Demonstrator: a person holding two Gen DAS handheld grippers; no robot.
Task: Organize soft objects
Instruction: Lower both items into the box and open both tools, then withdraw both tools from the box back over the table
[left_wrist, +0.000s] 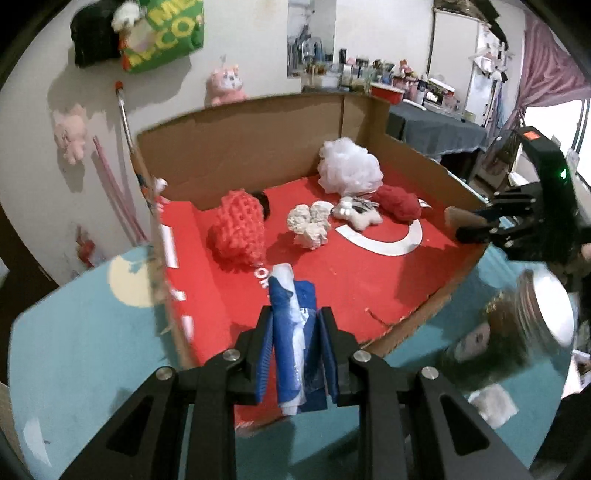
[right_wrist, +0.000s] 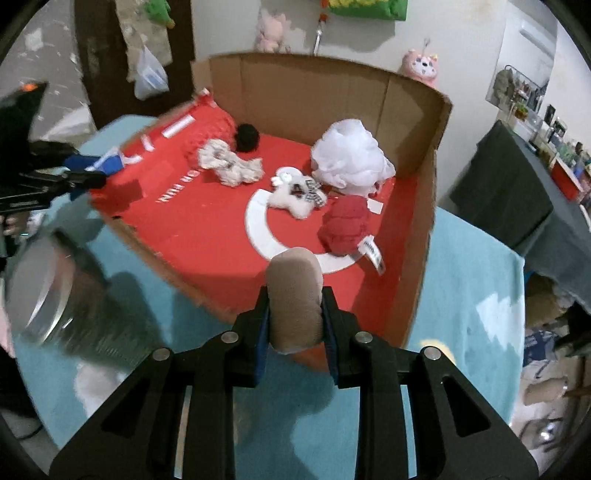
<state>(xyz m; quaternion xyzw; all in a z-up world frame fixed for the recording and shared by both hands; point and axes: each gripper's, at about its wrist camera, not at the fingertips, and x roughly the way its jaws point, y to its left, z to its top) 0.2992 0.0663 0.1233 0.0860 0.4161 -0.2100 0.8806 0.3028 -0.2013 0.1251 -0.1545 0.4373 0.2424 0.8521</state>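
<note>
Both grippers look to be mid-delivery, each carrying a soft item to the cardboard box (left_wrist: 258, 147). The left gripper (left_wrist: 294, 332) is clamped on a blue-and-white cloth roll (left_wrist: 290, 325) over the box's near edge; the right gripper (right_wrist: 295, 314) pinches a tan sponge (right_wrist: 294, 295) above its near rim. Next, likely, each needs lowering inside and releasing beside the white bath pouf (right_wrist: 349, 155) at the far side.
</note>
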